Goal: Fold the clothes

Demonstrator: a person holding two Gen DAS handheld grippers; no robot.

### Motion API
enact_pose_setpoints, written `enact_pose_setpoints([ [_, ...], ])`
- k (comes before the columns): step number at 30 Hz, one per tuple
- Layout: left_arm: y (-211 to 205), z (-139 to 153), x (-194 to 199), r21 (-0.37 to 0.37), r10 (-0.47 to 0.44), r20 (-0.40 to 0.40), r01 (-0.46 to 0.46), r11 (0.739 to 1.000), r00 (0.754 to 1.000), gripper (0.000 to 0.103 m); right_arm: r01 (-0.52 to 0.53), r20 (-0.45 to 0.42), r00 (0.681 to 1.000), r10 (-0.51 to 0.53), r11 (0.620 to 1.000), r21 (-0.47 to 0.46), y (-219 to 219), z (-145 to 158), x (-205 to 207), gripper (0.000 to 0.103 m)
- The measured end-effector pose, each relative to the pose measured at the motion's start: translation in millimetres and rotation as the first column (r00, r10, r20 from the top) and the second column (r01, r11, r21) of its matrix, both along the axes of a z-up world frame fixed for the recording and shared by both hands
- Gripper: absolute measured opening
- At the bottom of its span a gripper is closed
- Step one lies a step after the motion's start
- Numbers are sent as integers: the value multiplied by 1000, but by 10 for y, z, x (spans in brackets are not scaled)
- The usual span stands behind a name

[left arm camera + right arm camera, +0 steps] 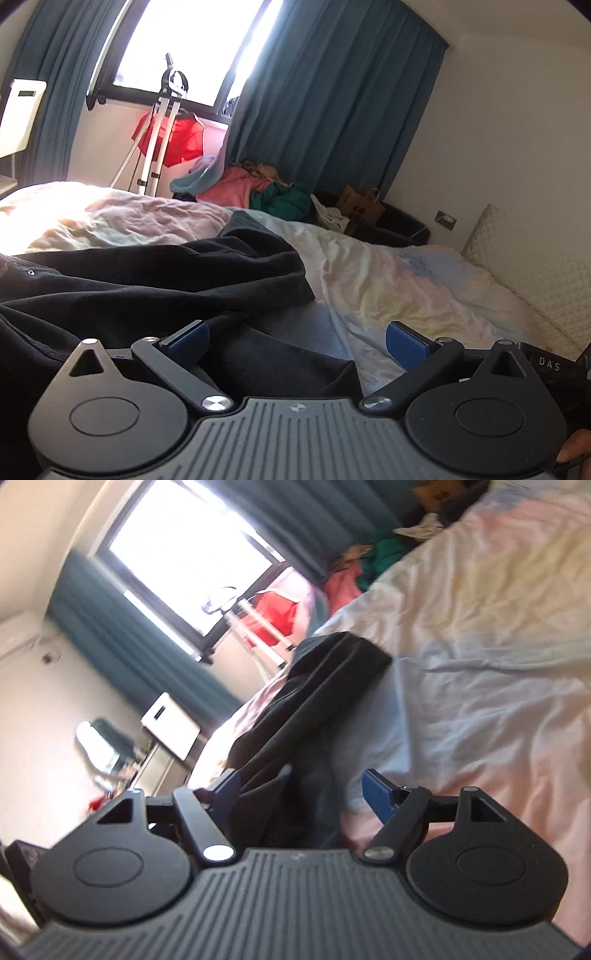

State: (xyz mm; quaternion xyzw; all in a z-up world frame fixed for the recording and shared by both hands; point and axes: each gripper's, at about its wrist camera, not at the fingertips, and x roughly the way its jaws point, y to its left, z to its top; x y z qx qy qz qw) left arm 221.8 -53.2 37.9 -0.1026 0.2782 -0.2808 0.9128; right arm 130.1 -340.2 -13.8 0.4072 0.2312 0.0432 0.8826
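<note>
We see a black garment (155, 280) lying rumpled on the bed (406, 288), spreading ahead and left of the left tongs (297, 338), which gape wide and hold nothing. The right tongs (301, 790) are also spread, with dark cloth between the pads; no grip shows. The fabric looks soft, light and floppy, so we judge an edge or corner the best hold.

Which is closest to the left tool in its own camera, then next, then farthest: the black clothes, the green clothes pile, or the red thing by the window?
1. Black clothes, right under the left tool.
2. Green clothes pile, past the bed's far edge.
3. Red thing, by the window wall.
</note>
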Motion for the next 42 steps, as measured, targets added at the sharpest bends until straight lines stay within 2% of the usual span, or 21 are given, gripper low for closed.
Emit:
enact_pose_setpoints([
  [2, -248, 0, 224, 40, -1, -106, 6, 999, 994, 103, 42, -48, 998, -40, 998, 42, -149, -105, 30, 76],
  [6, -747, -104, 751, 143, 11, -294, 32, 989, 956, 101, 44, -131, 990, -47, 999, -28, -167, -198, 125, 76],
  [7, -880, -165, 880, 199, 27, -332, 42, 979, 943, 101, 36, -139, 989, -42, 998, -43, -158, -212, 140, 76],
  [11, -1215, -506, 1293, 402, 152, -445, 46, 914, 883, 100, 42, -138, 990, -44, 999, -20, -245, -273, 179, 76],
  [13, -1321, -746, 1472, 495, 212, -502, 78, 865, 838, 99, 70, -149, 987, -67, 997, 12, -322, -327, 188, 76],
  [15, -1419, -927, 1644, 588, 245, -488, 109, 801, 838, 96, 89, -158, 984, -80, 995, 52, -385, -377, 174, 76],
  [17, -1502, -1020, 1743, 639, 222, -451, 139, 757, 864, 91, 94, -162, 984, -79, 991, 91, -441, -418, 173, 76],
  [18, -1530, -1044, 1760, 644, 198, -440, 154, 749, 876, 88, 98, -163, 983, -80, 989, 107, -465, -434, 170, 76],
  [20, -1598, -1052, 1734, 654, 145, -408, 177, 735, 902, 69, 110, -163, 983, -90, 987, 118, -490, -446, 159, 76],
  [21, -1631, -1019, 1686, 663, 114, -378, 183, 725, 919, 66, 118, -164, 982, -98, 986, 119, -502, -450, 149, 76],
  [23, -1638, -905, 1605, 657, 65, -337, 185, 731, 939, 45, 143, -172, 978, -121, 982, 125, -540, -459, 124, 76],
  [24, -1629, -831, 1570, 649, 44, -320, 186, 737, 946, 39, 164, -176, 974, -139, 978, 131, -566, -461, 107, 76],
  [25, -1605, -724, 1539, 635, 22, -307, 187, 750, 952, 27, 187, -178, 971, -162, 973, 137, -597, -462, 84, 76],
  [26, -1582, -633, 1520, 622, 2, -297, 192, 759, 955, 21, 209, -178, 967, -182, 967, 144, -626, -459, 56, 76],
  [28, -1528, -437, 1490, 580, -39, -279, 201, 789, 959, 16, 256, -170, 958, -229, 954, 157, -692, -452, -7, 76],
  [31, -1460, -107, 1420, 459, -127, -251, 234, 857, 960, 9, 314, -169, 943, -286, 935, 168, -769, -454, -77, 76],
  [33, -1478, 80, 1328, 369, -194, -235, 272, 889, 952, 9, 354, -176, 929, -325, 919, 172, -819, -463, -117, 76],
  [35, -1578, 205, 1144, 281, -271, -210, 324, 903, 939, 9, 396, -181, 913, -366, 902, 171, -865, -466, -159, 76],
  [38, -1810, 271, 882, 176, -354, -181, 384, 906, 918, 9, 463, -163, 882, -442, 876, 132, -925, -418, -245, 76],
  [40, -1855, 154, 858, 151, -375, -171, 401, 904, 911, 9, 510, -145, 857, -494, 854, 102, -962, -378, -307, 76],
  [42, -1900, 37, 834, 127, -396, -161, 417, 900, 904, 9, 573, -118, 817, -565, 817, 60, -998, -325, -400, 76],
])
